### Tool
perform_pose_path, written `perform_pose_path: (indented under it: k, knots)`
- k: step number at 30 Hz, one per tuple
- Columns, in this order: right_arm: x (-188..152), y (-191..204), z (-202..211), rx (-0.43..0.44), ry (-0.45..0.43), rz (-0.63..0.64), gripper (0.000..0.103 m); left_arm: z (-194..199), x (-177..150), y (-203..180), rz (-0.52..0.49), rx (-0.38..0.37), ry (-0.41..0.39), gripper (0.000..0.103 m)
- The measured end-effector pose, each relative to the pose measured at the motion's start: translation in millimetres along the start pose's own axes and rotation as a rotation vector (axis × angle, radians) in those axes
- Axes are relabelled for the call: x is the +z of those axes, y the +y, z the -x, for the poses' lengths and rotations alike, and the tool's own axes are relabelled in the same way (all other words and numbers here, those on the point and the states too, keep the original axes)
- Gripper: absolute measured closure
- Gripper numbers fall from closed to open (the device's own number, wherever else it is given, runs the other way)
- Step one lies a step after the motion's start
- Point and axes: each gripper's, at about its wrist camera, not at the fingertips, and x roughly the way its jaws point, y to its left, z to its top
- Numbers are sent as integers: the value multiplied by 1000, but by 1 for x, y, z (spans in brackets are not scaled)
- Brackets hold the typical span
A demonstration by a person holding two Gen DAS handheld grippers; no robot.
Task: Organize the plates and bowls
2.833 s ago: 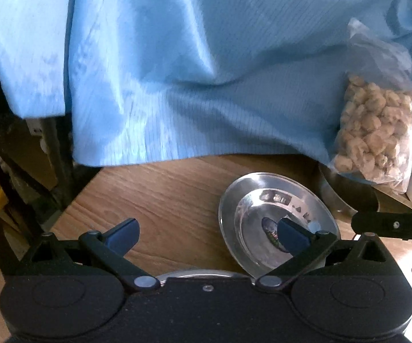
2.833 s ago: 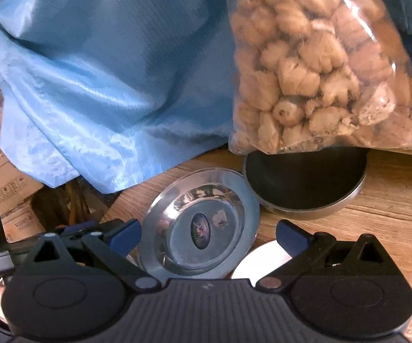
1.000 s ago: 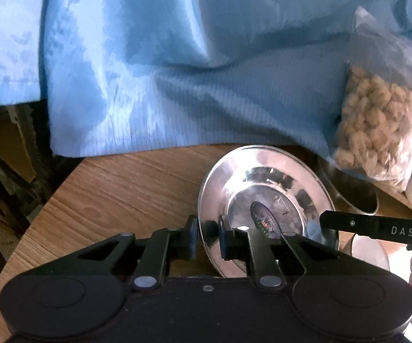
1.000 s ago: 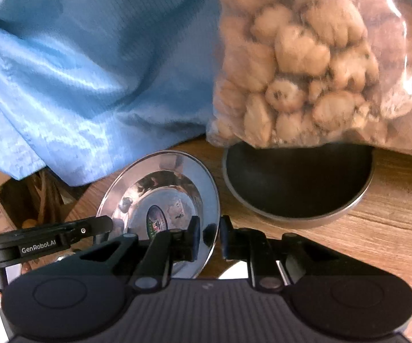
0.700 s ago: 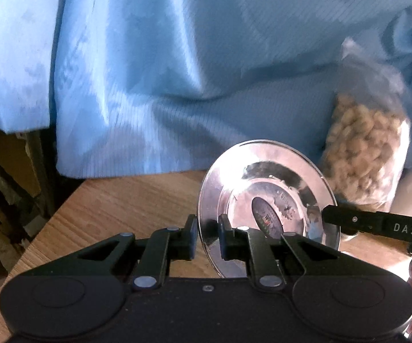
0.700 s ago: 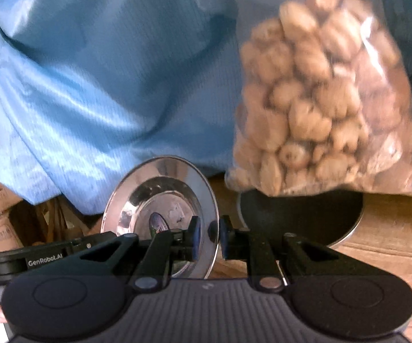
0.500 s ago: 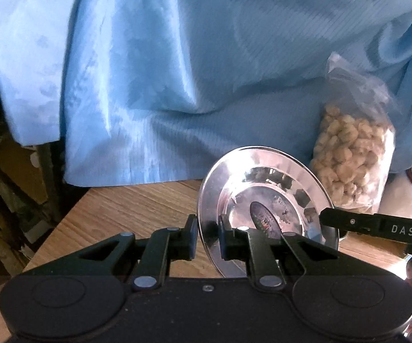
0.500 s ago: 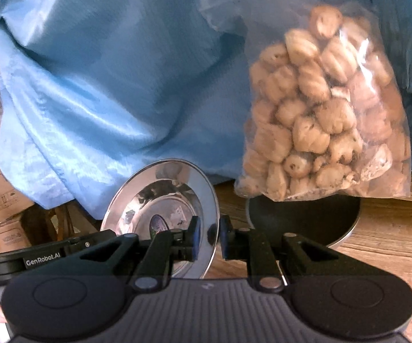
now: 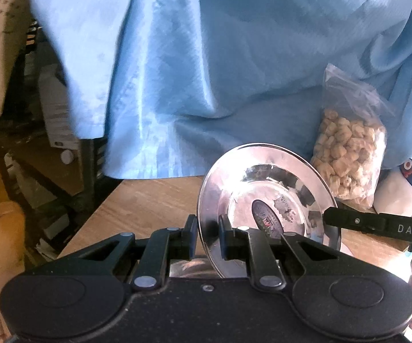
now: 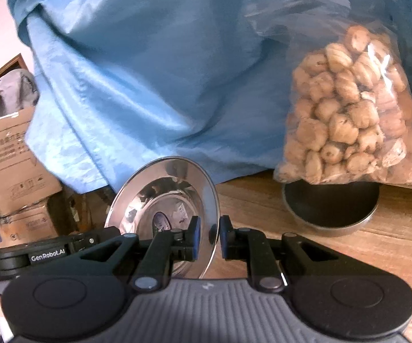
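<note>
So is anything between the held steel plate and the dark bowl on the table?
Nothing visible. Both tools, left and right, pinch the steel plate by opposite rims. Bare wood lies between it and the dark bowl; the snack bag overhangs the bowl's far rim.

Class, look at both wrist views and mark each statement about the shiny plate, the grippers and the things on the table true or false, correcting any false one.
1. Both grippers grip the round shiny steel plate. True: left gripper and right gripper pinch opposite rims.
2. The plate lies flat on the wooden table. False: it is held up, tilted on edge.
3. The clear bag of brown biscuits sits in front of a blue cloth. True.
4. The dark round bowl is held by a gripper. False: it rests on the table.
</note>
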Motion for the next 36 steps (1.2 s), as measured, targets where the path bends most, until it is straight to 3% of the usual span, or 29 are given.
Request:
perform_pose_path:
  k: [16,36]
  knots:
    - [-43,43,4,44,84,53,87,40,-37,27,14,69,47,86]
    - [-72,41,4,43,153,44,86,38,-63,30,-8,100,123,85]
